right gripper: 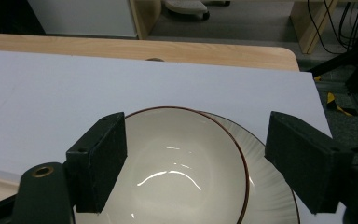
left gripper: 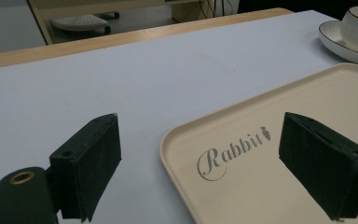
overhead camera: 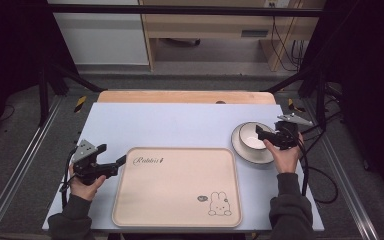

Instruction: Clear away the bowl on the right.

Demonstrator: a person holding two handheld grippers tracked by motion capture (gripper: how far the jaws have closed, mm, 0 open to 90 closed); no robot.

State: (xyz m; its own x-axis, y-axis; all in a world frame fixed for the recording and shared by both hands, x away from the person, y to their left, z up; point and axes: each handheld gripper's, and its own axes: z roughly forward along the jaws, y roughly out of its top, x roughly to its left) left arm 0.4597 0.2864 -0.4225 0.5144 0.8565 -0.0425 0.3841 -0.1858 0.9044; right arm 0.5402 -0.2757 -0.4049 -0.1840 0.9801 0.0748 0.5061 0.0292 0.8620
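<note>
My right gripper (right gripper: 193, 158) hangs wide open over the empty bowl (right gripper: 182, 163), which sits on a plate (right gripper: 270, 186). From above I see a bunny (overhead camera: 220, 204) on the empty tray (overhead camera: 177, 186); my left gripper (left gripper: 200, 163) is wide open at its corner.

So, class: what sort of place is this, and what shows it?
Probably a lab set up for recording: a dark frame surrounds the table, cables trail behind, and a person holds the left gripper and right gripper.

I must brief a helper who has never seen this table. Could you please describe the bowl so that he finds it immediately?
Start from the big beige tray with the rabbit drawing, in the middle of the pale blue table. Just past its far right corner sits a white plate, under the right gripper. The bowl stands on that plate: deep, glossy cream, empty, with a thin dark rim line.
</note>
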